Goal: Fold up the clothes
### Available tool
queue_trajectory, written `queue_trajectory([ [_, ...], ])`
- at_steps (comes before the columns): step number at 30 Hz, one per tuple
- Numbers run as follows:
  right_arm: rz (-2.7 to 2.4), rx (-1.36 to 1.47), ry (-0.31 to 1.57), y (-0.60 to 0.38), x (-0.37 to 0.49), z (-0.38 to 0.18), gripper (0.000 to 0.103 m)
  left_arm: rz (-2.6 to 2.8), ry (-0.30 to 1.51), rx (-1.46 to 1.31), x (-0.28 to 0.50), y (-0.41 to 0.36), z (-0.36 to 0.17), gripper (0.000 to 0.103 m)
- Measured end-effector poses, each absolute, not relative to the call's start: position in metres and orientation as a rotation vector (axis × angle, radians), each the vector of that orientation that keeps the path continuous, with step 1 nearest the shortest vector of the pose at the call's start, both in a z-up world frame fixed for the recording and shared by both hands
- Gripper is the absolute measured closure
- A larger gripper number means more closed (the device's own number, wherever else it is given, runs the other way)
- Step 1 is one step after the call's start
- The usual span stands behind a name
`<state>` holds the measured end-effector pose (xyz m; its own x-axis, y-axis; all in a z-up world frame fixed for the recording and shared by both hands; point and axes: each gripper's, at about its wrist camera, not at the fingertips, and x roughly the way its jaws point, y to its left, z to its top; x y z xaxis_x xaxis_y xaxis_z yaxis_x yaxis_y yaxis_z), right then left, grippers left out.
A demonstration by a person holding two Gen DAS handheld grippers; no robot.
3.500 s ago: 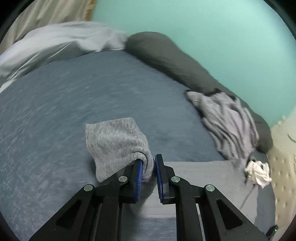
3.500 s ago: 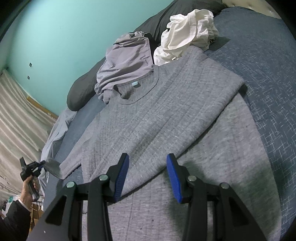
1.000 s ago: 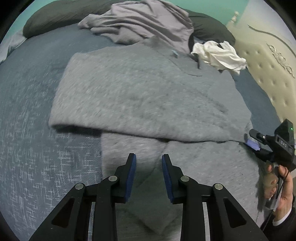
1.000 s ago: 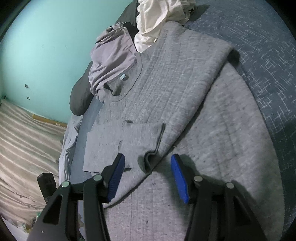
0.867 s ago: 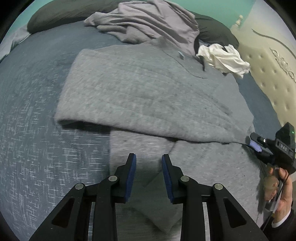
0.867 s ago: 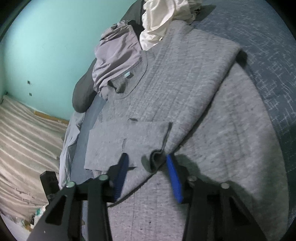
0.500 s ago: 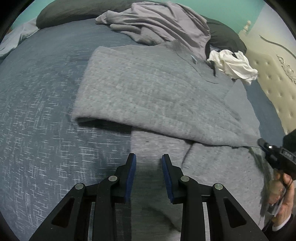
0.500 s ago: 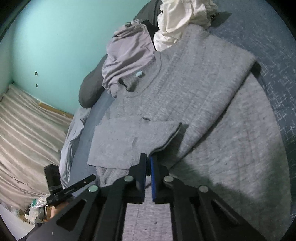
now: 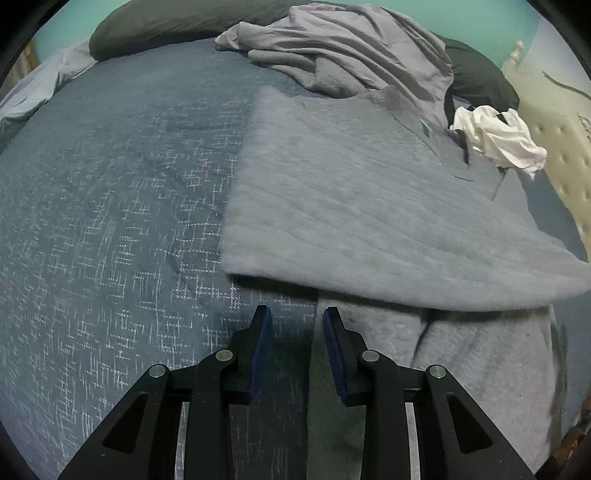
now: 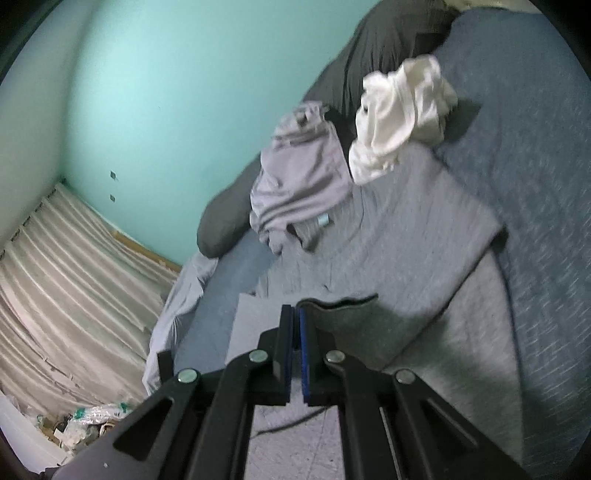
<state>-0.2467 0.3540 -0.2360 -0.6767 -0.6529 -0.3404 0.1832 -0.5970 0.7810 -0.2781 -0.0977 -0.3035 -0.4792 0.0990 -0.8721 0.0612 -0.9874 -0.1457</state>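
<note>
A grey knit sweater (image 9: 369, 206) lies spread on the blue bedspread (image 9: 110, 206), one side folded inward; it also shows in the right wrist view (image 10: 413, 229). My left gripper (image 9: 295, 321) is open and empty, low over the sweater's left edge near the hem. My right gripper (image 10: 296, 325) is shut on the cuff of the folded sleeve (image 10: 343, 314) and holds it lifted off the sweater body.
A crumpled lilac garment (image 9: 351, 48) and a white garment (image 9: 498, 136) lie by the collar, against a dark pillow (image 9: 177, 26). A tufted headboard (image 9: 565, 147) is at the right. A teal wall (image 10: 177, 92) and striped curtain (image 10: 66, 295) stand beyond the bed.
My right gripper closed on the sleeve cuff and has lifted it. My left gripper, still open, has shifted left to the sweater's edge.
</note>
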Motion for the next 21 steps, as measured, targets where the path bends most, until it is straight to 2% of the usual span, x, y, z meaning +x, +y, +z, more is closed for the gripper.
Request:
queue_trajectory([
  [10, -2.332, 0.769, -1.122, 0.404, -0.241, -0.23, 0.1, 2.682, -0.203, -1.61, -0.299, -0.089, -0.307, 0.069],
  [18, -2.358, 0.757, -1.125, 0.416, -0.238, -0.229, 0.1, 2.718, -0.197, -1.577, -0.314, -0.093, -0.301, 0.066],
  [21, -2.36, 0.762, -1.135, 0.418, -0.239, -0.232, 0.1, 2.721, -0.127, -1.554, -0.321, -0.089, -0.3, 0.066],
])
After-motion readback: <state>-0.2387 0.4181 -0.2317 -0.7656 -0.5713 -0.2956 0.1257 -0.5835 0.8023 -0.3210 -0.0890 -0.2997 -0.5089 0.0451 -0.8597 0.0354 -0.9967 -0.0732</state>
